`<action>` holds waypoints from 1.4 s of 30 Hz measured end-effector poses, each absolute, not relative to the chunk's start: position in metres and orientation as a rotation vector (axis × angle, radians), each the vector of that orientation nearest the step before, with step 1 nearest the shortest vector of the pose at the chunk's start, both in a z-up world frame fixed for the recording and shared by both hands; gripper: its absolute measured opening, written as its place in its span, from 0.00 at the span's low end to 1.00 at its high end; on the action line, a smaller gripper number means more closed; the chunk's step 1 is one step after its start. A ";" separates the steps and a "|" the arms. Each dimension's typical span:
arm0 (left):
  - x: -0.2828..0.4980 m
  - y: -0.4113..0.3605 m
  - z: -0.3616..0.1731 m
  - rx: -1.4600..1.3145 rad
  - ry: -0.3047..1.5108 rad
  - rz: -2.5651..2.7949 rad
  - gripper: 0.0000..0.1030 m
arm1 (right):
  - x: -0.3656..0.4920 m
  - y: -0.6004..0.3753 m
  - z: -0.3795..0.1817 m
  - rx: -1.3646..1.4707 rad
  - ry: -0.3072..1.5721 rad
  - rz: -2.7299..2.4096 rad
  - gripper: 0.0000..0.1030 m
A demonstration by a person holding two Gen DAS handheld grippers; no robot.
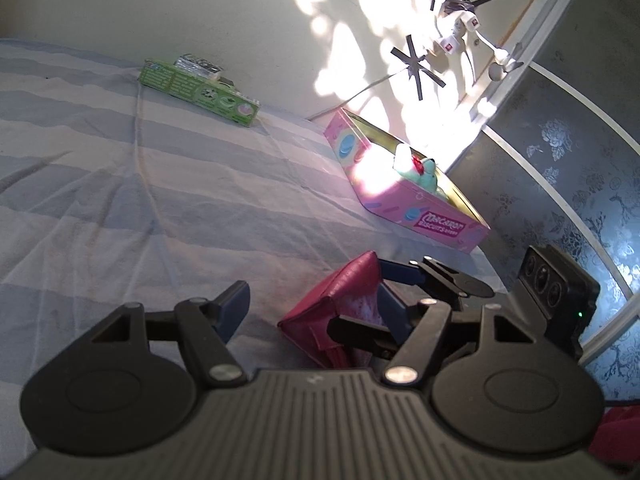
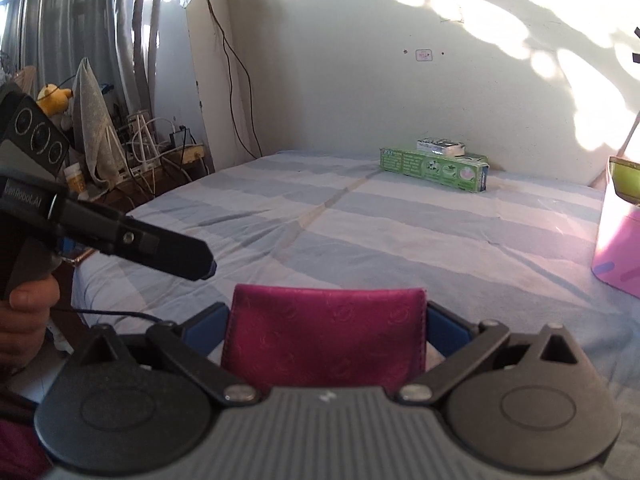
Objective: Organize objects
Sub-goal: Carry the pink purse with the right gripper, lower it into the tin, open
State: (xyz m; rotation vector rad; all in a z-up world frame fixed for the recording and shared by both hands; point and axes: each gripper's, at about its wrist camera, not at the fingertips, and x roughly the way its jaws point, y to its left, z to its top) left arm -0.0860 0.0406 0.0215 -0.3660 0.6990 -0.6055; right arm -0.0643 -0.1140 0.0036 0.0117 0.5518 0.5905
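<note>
A dark red wallet (image 2: pixel 326 340) is held upright over the striped bed sheet (image 2: pixel 400 240), and my right gripper (image 2: pixel 324 320) is shut on it, one blue pad against each side edge. In the left wrist view the same wallet (image 1: pixel 340 304) is seen from the side, with one blue finger (image 1: pixel 400 274) of the right gripper behind it. My left gripper (image 1: pixel 310 296) is open. Its left finger (image 1: pixel 234 308) stands clear of the wallet. In the right wrist view the left gripper is seen side-on to the wallet's upper left, apart from it.
An open pink biscuit tin (image 1: pixel 404 204) with a teal toy (image 1: pixel 426 174) inside lies near the bed's right edge. A green box (image 2: pixel 436 168) with a silvery pack (image 2: pixel 440 146) on top sits by the far wall. A cluttered cable shelf (image 2: pixel 160 148) stands to the left.
</note>
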 end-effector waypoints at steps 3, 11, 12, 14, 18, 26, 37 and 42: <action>-0.088 0.032 0.023 -0.348 0.705 -0.681 0.69 | -0.059 -0.114 0.002 0.019 0.575 0.557 1.00; -0.076 0.027 0.011 -0.368 0.787 -0.676 0.62 | -0.067 -0.105 -0.003 -0.079 0.540 0.555 1.00; -0.075 0.027 0.010 -0.381 0.797 -0.682 0.61 | -0.070 -0.106 -0.003 -0.081 0.519 0.557 1.00; -0.071 0.026 0.008 -0.392 0.811 -0.698 0.59 | -0.077 -0.109 -0.001 -0.085 0.471 0.561 1.00; -0.065 0.017 0.003 -0.389 0.844 -0.720 0.53 | -0.077 -0.116 0.001 -0.076 0.481 0.560 1.00; -0.051 0.012 -0.008 -0.376 0.906 -0.695 0.45 | -0.086 -0.155 -0.005 0.032 0.559 0.600 1.00; -0.023 -0.001 0.008 -0.216 0.896 -0.632 0.37 | -0.049 -0.177 -0.011 0.254 0.645 0.642 0.34; 0.002 -0.040 0.049 -0.113 0.779 -0.712 0.42 | -0.055 -0.206 0.010 0.296 0.530 0.606 0.27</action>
